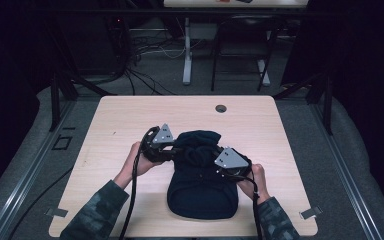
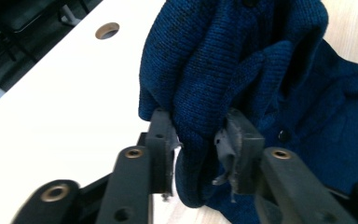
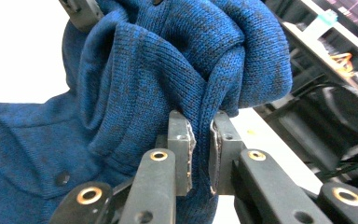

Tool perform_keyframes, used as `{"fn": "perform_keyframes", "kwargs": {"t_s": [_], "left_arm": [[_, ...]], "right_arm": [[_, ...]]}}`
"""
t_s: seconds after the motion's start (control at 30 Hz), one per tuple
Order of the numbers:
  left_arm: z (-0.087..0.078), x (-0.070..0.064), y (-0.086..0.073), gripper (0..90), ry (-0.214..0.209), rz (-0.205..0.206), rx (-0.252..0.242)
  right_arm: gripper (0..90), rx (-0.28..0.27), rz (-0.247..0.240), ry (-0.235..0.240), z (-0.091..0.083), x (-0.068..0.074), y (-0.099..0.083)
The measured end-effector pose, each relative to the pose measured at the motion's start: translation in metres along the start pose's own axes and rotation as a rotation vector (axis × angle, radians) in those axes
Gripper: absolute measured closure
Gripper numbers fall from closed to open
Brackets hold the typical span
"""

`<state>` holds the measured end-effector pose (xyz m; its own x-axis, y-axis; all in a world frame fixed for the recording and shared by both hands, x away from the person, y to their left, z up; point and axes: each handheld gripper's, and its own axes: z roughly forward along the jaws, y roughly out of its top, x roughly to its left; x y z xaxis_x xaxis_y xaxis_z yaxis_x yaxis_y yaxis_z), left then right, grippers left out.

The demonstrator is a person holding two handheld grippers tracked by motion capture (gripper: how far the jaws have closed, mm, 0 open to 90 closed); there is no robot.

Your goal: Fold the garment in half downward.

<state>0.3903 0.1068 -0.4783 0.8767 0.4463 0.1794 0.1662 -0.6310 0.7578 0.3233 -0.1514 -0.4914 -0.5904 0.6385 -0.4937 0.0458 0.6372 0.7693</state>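
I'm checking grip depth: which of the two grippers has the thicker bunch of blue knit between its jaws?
The left gripper: its jaws stand wide around a thick fold of the sweater. The right gripper pinches a thin fold, jaws nearly together.

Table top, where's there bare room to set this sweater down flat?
The table is bare along the far edge either side of the cable hole, and down its left side beyond the left hand-held gripper. The near middle is crowded: the blue sweater lies there, pinched by both grippers, the right hand-held gripper included.
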Motion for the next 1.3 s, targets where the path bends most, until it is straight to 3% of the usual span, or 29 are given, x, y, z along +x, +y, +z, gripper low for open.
{"fn": "perform_keyframes", "kwargs": {"t_s": [0.13, 0.4, 0.43, 0.53, 0.6, 0.77, 0.93, 1.03, 1.3], "left_arm": [[0.000, -0.005, -0.006, 73.3, 0.008, 0.007, -0.024], [-0.004, -0.026, -0.008, 74.1, 0.054, 0.084, -0.040], [-0.004, -0.029, -0.007, 74.0, 0.059, 0.092, -0.039], [-0.005, -0.037, -0.005, 73.9, 0.092, 0.135, -0.021], [-0.004, -0.042, -0.005, 73.9, 0.109, 0.142, -0.009], [-0.004, -0.049, -0.005, 73.7, 0.099, 0.156, -0.008], [-0.005, -0.062, -0.006, 73.5, 0.102, 0.194, -0.001], [-0.007, -0.066, -0.008, 73.5, 0.094, 0.197, -0.003], [-0.014, -0.073, -0.019, 73.0, 0.038, 0.159, -0.026]], "right_arm": [[79.8, 0.012, 0.017, 0.037, -0.001, 0.000, -0.005], [74.8, 0.080, 0.099, 0.139, -0.009, -0.005, -0.015], [73.0, 0.090, 0.126, 0.169, -0.012, -0.007, -0.019], [71.0, 0.094, 0.147, 0.193, -0.014, -0.007, -0.022], [67.4, 0.126, 0.167, 0.230, -0.016, -0.007, -0.027], [65.1, 0.172, 0.183, 0.274, -0.015, -0.004, -0.034], [61.1, 0.210, 0.191, 0.293, -0.014, -0.004, -0.040], [60.9, 0.222, 0.201, 0.297, -0.015, -0.003, -0.043], [63.9, 0.207, 0.209, 0.327, -0.023, -0.002, -0.046]]}}
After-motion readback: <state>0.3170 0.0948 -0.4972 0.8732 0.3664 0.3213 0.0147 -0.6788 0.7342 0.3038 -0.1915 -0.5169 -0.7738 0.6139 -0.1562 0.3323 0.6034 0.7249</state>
